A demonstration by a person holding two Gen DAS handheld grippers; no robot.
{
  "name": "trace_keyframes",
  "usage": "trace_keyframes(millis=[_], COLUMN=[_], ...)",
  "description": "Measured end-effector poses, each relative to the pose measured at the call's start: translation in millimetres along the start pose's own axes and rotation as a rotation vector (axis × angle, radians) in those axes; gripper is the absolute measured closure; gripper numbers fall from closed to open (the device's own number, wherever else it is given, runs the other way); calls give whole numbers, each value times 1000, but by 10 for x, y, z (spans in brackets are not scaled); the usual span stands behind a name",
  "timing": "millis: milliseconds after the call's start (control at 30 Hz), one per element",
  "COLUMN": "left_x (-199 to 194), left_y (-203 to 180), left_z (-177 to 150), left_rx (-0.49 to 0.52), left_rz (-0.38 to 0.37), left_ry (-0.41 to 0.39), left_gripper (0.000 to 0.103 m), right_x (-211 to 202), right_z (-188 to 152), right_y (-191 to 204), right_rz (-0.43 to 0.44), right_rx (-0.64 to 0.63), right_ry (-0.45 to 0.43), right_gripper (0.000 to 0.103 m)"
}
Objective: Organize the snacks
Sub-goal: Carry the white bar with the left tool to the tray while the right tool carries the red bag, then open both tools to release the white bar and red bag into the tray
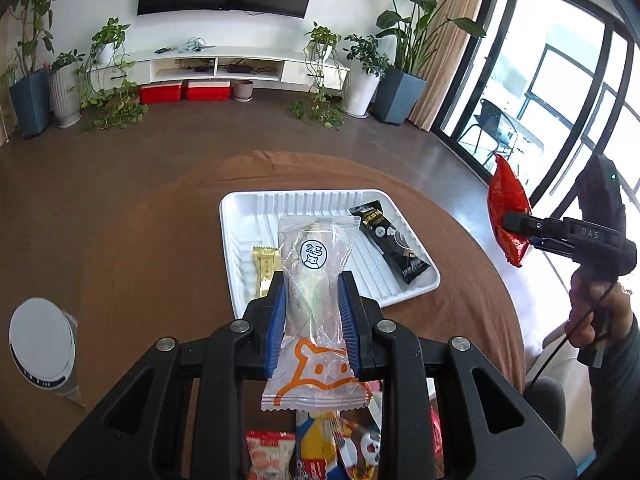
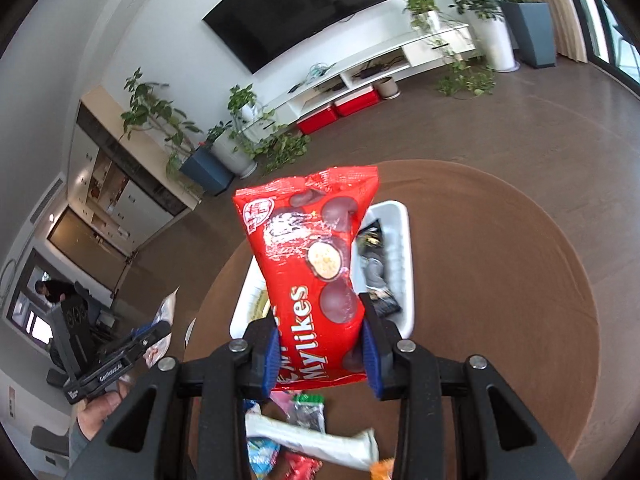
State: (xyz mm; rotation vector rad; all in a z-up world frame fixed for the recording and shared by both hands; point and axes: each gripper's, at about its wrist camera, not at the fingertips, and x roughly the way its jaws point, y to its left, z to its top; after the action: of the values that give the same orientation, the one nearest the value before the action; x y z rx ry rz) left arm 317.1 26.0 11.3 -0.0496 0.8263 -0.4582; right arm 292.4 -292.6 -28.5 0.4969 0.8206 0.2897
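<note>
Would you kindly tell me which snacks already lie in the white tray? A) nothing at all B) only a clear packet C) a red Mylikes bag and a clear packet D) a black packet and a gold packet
D: the white tray holds a black packet and a gold packet.

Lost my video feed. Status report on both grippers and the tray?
Left gripper shut on clear snack packet. Right gripper shut on red Mylikes bag. Both held above white tray; black bar and gold packet inside.
</note>
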Motion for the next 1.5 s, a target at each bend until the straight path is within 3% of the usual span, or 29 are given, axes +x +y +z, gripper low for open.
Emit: trace_keyframes(millis=[167, 367, 533, 700, 967, 1500], left_x=[630, 1392, 1725, 1970, 2061, 1972], left_y=[98, 182, 157, 297, 395, 332], left_z=[309, 327, 303, 228, 40, -103], left_rx=[34, 56, 104, 85, 51, 22], left_rz=[3, 25, 51, 78, 99, 103], left_ry=[51, 118, 143, 172, 192, 199], left_gripper=[80, 80, 79, 79, 77, 76], right_x=[568, 1184, 1492, 1676, 1894, 1957], right_z=[192, 230, 216, 198, 140, 89], right_y=[152, 117, 28, -23, -36, 71], right_rz=[-4, -63, -103, -133, -175, -236], right_rx=[-26, -15, -12, -38, -58, -157], right_ry=[89, 173, 212, 238, 261, 263], right_gripper=[67, 67, 67, 66, 66, 65])
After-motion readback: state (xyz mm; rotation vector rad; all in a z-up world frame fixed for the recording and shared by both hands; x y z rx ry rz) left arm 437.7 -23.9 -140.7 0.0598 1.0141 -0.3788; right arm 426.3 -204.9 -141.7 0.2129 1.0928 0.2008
